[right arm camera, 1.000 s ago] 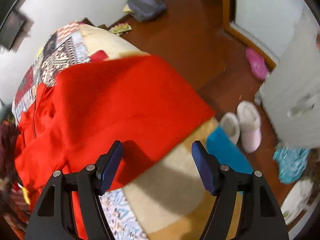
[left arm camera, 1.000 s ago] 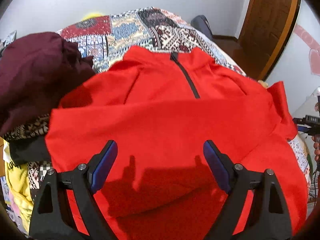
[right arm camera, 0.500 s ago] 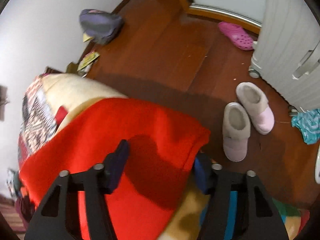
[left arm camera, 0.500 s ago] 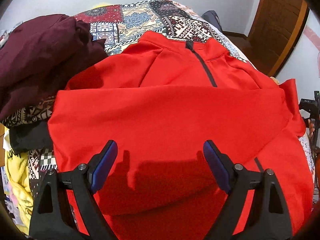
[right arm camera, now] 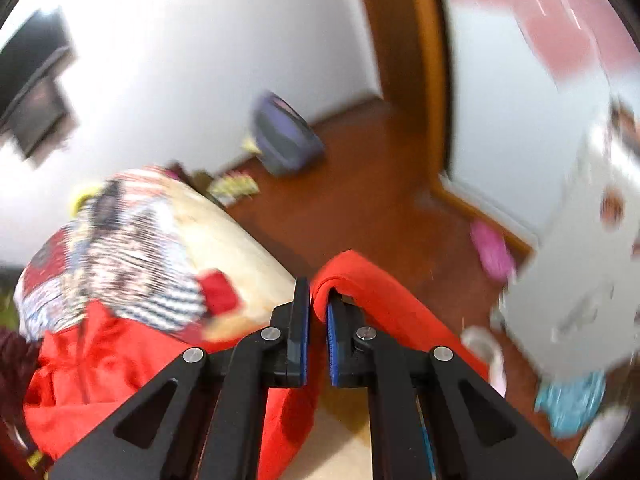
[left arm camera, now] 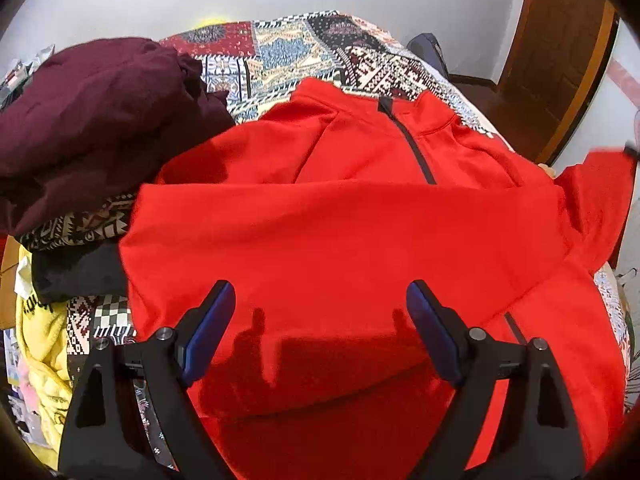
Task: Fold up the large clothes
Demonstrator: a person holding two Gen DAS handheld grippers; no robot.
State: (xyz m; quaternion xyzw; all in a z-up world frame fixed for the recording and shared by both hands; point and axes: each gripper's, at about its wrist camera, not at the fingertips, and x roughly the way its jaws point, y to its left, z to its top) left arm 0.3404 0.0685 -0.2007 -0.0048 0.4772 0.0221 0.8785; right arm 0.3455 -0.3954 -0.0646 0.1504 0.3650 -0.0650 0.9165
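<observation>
A large red zip-neck pullover (left arm camera: 340, 232) lies spread on the patterned bedspread (left arm camera: 304, 44), one sleeve folded across its chest. My left gripper (left arm camera: 320, 320) is open and empty, hovering over the pullover's lower part. My right gripper (right arm camera: 318, 312) is shut on the cuff of the other red sleeve (right arm camera: 360, 280) and holds it lifted off the bed's right edge. That lifted sleeve also shows at the right of the left wrist view (left arm camera: 600, 188). The right wrist view is motion-blurred.
A maroon garment (left arm camera: 92, 120) is piled left of the pullover, with black and yellow clothes (left arm camera: 40, 340) below it. A wooden door (left arm camera: 560, 52) stands at the right. On the wood floor are a purple bag (right arm camera: 284, 136), a pink clog (right arm camera: 492, 252) and a white cabinet (right arm camera: 580, 280).
My right gripper has closed on the red sleeve's cuff and lifted it up from the bed's edge. My left gripper has stayed open, hovering over the pullover.
</observation>
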